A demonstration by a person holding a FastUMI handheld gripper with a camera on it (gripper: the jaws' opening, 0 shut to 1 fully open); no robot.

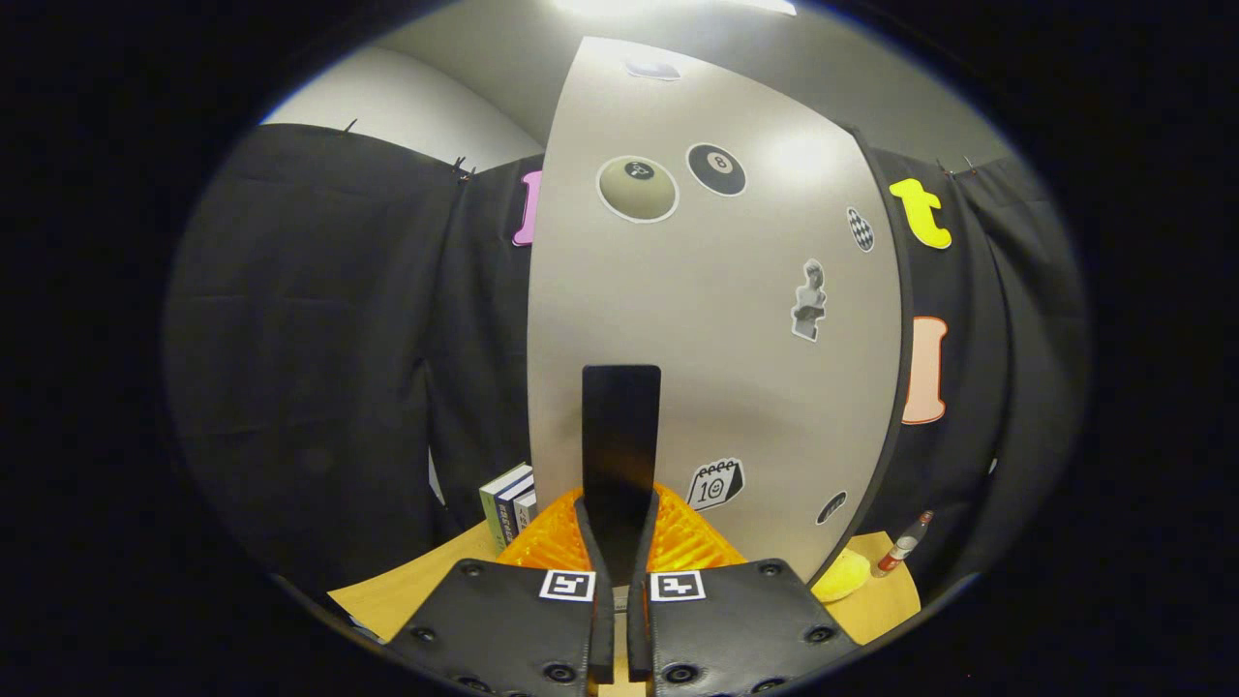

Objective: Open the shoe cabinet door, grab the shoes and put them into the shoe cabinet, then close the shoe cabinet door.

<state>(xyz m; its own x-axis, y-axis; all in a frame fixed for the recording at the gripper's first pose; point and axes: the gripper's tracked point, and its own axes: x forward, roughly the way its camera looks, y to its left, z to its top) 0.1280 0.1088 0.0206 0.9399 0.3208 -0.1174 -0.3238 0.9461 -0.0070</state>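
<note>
Tabletop [426, 581]: pale wood, carrying stacked books [510, 503] and an orange ribbed plastic piece [692, 542].
Cabinet: grey sticker-covered shoe cabinet door [716, 319] just ahead.
Gripper [620, 387]: black fingers pressed together, nothing between them, tips before the door.

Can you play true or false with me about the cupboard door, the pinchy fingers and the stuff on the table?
1. The gripper has its fingers pressed close together. True.
2. The cabinet door has stickers on it, one like a black eight ball. True.
3. The books lie between the fingers. False: they stand off to the side, on the table by the door's edge.
4. An orange ribbed thing sits just ahead of the fingers, low in front of the door. True.
5. The fingers are pinching a small bottle. False: it stands apart on the table, past the door's far edge.
</note>
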